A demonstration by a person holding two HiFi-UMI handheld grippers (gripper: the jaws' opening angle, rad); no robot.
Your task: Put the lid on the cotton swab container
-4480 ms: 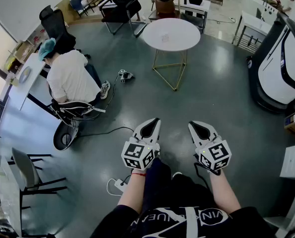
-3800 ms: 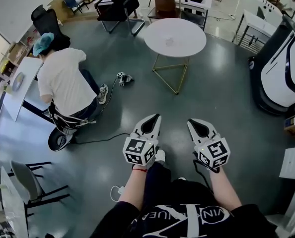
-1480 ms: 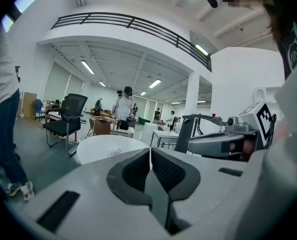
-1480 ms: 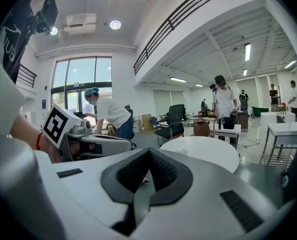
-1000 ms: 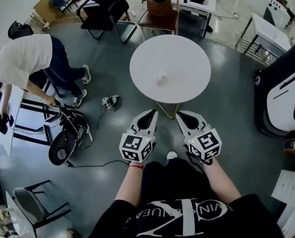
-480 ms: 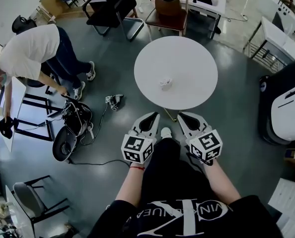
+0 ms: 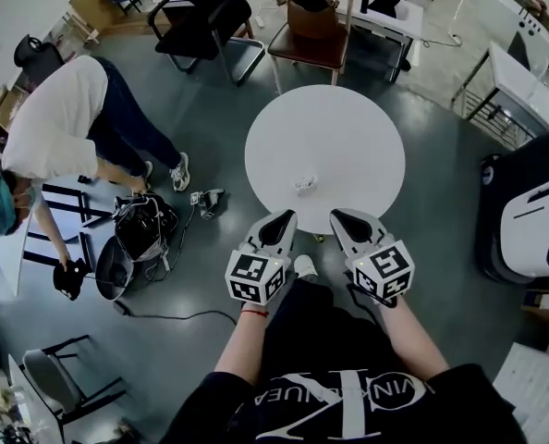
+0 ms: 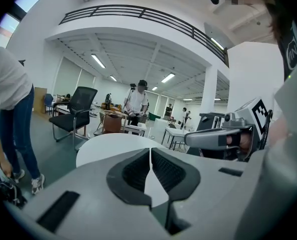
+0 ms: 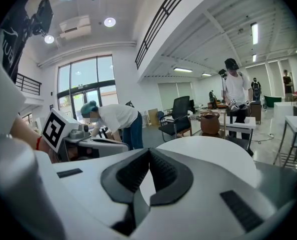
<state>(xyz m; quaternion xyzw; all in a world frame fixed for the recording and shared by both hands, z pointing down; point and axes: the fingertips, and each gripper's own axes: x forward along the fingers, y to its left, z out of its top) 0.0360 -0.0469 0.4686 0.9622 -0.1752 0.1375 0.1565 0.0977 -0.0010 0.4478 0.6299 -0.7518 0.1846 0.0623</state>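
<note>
two closed grippers below a round table, head view.
a grey floor [image 7: 422,248] fills the frame. the round white table [image 7: 348,128] stands at centre. a person in a white shirt [image 7: 57,128] bends over at the left edge, and a black chair [image 7: 201,17] and a brown bag [image 7: 311,17] lie along the top. the left gripper [image 7: 282,218] and the right gripper [image 7: 341,216] sit side by side at the table's lower rim, each with its fingers pressed together and nothing between them. the cotton swab container [image 7: 304,185], too small to show whether its lid is on, rests on the table near that rim, just above the gap between the grippers and apart from both.
</note>
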